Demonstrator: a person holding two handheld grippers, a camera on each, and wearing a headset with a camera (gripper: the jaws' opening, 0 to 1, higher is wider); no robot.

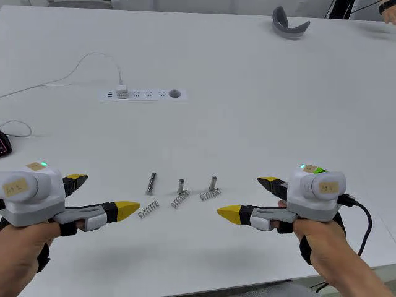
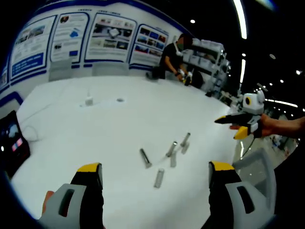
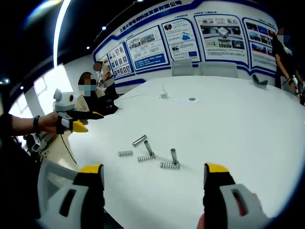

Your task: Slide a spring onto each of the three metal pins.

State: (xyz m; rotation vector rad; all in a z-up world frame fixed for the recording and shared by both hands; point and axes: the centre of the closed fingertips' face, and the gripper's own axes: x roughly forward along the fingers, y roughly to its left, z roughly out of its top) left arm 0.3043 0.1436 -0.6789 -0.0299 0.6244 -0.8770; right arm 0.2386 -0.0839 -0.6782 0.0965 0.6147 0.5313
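Three short metal pins sit mid-table: the left pin point(image 1: 151, 183) lies tilted, the middle pin point(image 1: 181, 185) and the right pin point(image 1: 213, 183) stand upright. A small spring rests on the table beside each: left spring point(image 1: 148, 209), middle spring point(image 1: 180, 198), right spring point(image 1: 210, 195). My left gripper point(image 1: 104, 195) is open and empty, left of the row. My right gripper point(image 1: 246, 197) is open and empty on the other side. Ahead of the right gripper's own jaws point(image 3: 153, 168) lie the pins point(image 3: 149, 148) and springs point(image 3: 168, 165). The left gripper's own jaws point(image 2: 155, 168) face a spring point(image 2: 159, 177).
A white power strip point(image 1: 142, 94) with a plugged cable lies further back. A grey curved band point(image 1: 289, 26) rests at the far right. A dark device point(image 1: 4, 143) sits at the left edge. People stand beyond the table point(image 2: 172, 55), point(image 3: 88, 90).
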